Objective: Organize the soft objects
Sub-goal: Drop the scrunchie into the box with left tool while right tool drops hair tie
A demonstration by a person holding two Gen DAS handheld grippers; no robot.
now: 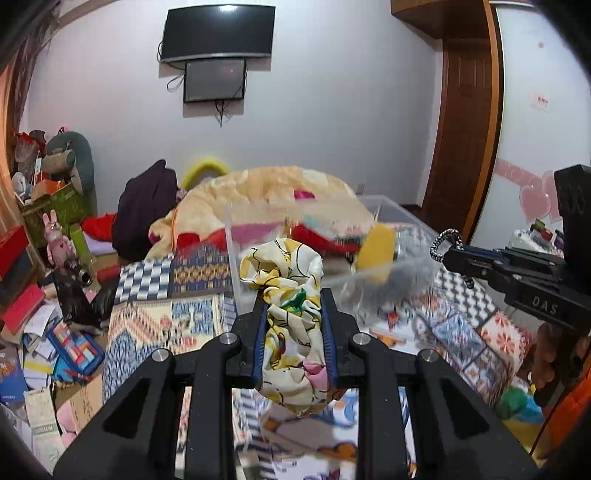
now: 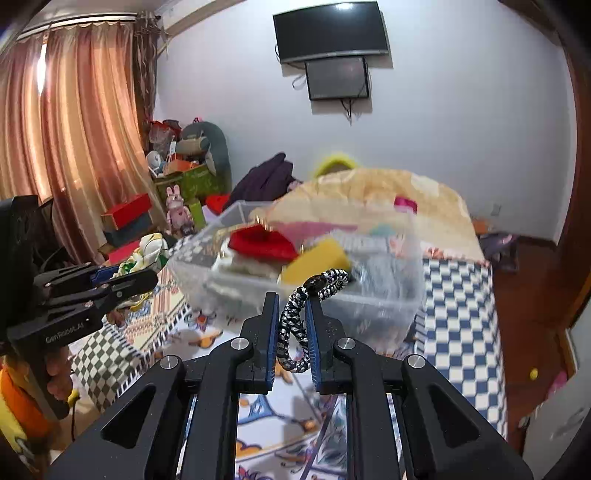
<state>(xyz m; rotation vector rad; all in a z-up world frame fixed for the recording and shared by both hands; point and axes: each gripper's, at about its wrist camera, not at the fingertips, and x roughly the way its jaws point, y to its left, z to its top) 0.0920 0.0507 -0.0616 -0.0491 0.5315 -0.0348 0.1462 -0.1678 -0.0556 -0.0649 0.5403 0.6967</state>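
The left tool (image 1: 294, 306) is clenched on a bunched yellow-and-white cloth (image 1: 291, 325) with a printed cartoon pattern; the cloth fills the gap between the two blue-lined fingers (image 1: 328, 332), rises above the tips and hangs down below them. The right tool (image 2: 291, 314) is clenched on a black-and-white braided band (image 2: 295, 325), which stands as a loop between its fingers (image 2: 272, 328) and bends over the tips to the right. Both tools are held in the air above a bed (image 2: 461, 314) covered with a patterned patchwork sheet (image 1: 155, 325). Just in front of them a clear plastic bin (image 2: 369, 306) sits on the bed; it looks blurred. Inside the bin lie a yellow sponge (image 2: 314, 264), a red cloth (image 2: 264, 242) and some other soft pieces that are too blurred to name. Behind the bin, a pale orange blanket (image 1: 266, 192) is piled on the bed, and beside it lies a dark purple garment (image 1: 146, 210). In the left wrist view the right tool appears at the right edge with the band sticking out from its tip, and in the right wrist view the left tool appears at the left edge with the cloth in it. A dark TV (image 2: 330, 31) hangs on the white wall, with a smaller screen (image 2: 338, 79) under it. Pink curtains (image 2: 66, 129) hang at the left, and boxes and toys are stacked in the corner (image 2: 177, 173).
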